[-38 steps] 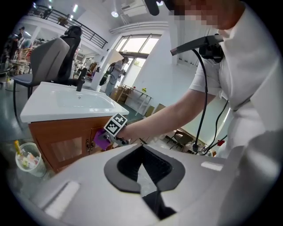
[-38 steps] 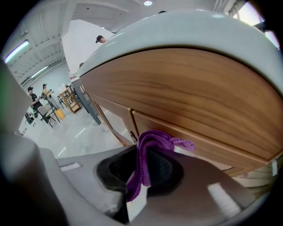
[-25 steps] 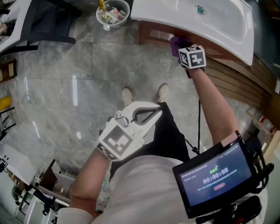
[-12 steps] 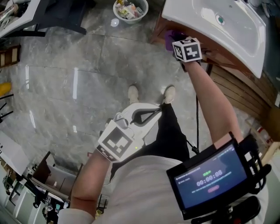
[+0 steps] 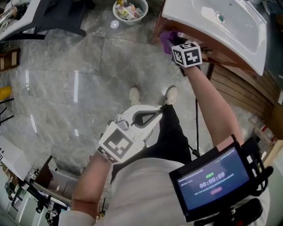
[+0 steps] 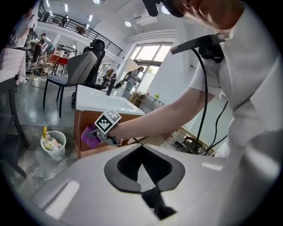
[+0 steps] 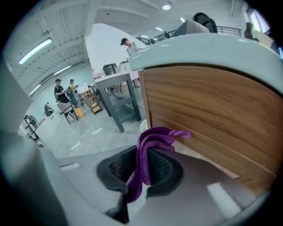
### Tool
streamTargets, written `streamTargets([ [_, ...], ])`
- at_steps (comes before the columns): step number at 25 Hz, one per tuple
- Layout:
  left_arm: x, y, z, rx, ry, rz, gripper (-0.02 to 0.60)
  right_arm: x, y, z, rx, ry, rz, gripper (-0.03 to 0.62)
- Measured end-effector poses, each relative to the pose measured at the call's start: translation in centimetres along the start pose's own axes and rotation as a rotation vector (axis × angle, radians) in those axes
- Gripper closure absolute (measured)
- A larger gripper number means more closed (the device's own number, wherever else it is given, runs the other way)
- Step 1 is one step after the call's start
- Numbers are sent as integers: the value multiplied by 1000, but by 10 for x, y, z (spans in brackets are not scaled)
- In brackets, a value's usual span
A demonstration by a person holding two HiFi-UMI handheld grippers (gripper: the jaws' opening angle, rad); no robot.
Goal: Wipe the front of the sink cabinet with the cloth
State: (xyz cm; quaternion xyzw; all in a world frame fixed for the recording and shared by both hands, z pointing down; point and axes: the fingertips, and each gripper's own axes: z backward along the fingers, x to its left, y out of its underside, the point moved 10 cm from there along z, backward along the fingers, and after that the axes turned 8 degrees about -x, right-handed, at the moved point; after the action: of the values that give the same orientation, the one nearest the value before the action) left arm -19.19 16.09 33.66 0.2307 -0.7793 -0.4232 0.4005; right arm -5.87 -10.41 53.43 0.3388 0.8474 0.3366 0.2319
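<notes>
A purple cloth [image 7: 148, 152] is pinched in my right gripper [image 7: 146, 154], which is shut on it and held up against the wooden front of the sink cabinet [image 7: 212, 114]. In the head view that right gripper [image 5: 170, 42] holds the cloth [image 5: 166, 39] at the cabinet's left end [image 5: 160, 26], under the white sink basin [image 5: 212, 22]. The left gripper view shows the cloth [image 6: 90, 137] against the cabinet [image 6: 86, 121] too. My left gripper [image 5: 155, 113] hangs low by my waist, jaws shut with nothing between them.
A small white waste basket [image 5: 129, 10] with rubbish stands on the grey stone floor left of the cabinet. Wooden slats [image 5: 239, 86] lie to the right of the cabinet. A dark chair and table [image 5: 57, 13] stand at the far left. People stand far off.
The right gripper with the cloth has slid left along the cabinet front toward its left end. The left gripper has stayed by my waist.
</notes>
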Motion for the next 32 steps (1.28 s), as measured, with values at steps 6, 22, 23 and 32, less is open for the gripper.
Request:
streamTargets([
  [6, -16, -9, -38, 14, 60, -25, 577, -34, 43, 60, -3, 43, -52, 539],
  [22, -71, -40, -202, 88, 266, -78, 577, -233, 208, 257, 67, 397, -275, 539],
  [23, -74, -40, -212, 90, 274, -79, 577, -248, 215, 264, 72, 415, -279, 539],
  [32, -90, -40, -245, 80, 251, -79, 577, -319, 247, 286, 131, 503, -262, 539],
])
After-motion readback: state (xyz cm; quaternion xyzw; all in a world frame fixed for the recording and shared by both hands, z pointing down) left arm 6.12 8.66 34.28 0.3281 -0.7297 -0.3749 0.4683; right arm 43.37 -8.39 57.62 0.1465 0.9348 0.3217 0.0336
